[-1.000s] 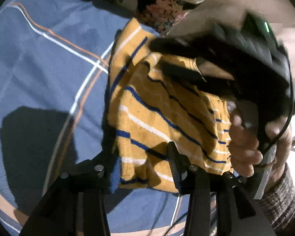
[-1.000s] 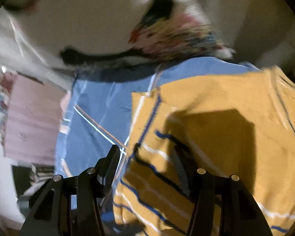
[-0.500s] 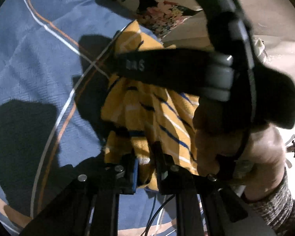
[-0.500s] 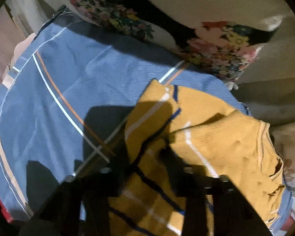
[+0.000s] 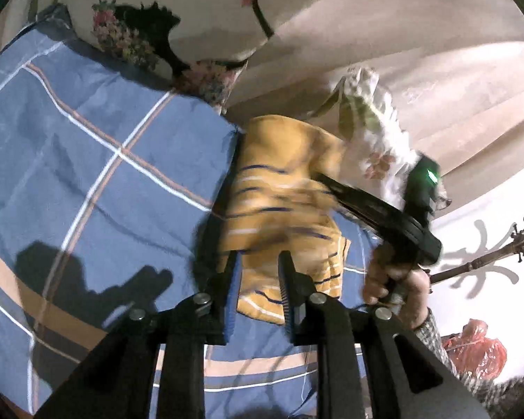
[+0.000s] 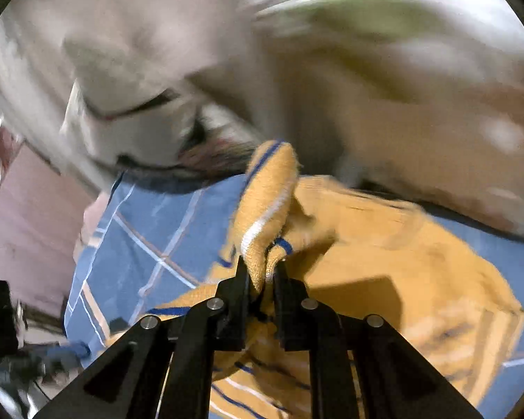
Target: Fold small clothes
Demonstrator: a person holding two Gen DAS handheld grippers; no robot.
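Observation:
A small mustard-yellow garment (image 5: 283, 209) with blue and white stripes lies crumpled on the blue checked bedsheet (image 5: 97, 160). My left gripper (image 5: 260, 262) is open, its fingers on either side of the garment's near edge, not clamping it. My right gripper (image 6: 262, 265) is shut on a raised fold of the garment (image 6: 265, 216) and lifts it off the sheet. In the left wrist view the right gripper's black body (image 5: 377, 209) reaches over the garment from the right. Both views are motion-blurred.
Floral pillows (image 5: 199, 17) lie at the head of the bed, behind the garment. A white flowered cloth (image 5: 373, 139) lies beside the garment's far right. A beige blanket (image 5: 419, 70) fills the far right. A red plastic bag (image 5: 471, 349) sits beyond the bed's edge.
My left gripper has opened and let go of the garment's edge. My right gripper has closed on a fold and lifted it. The garment has shifted toward the pillows.

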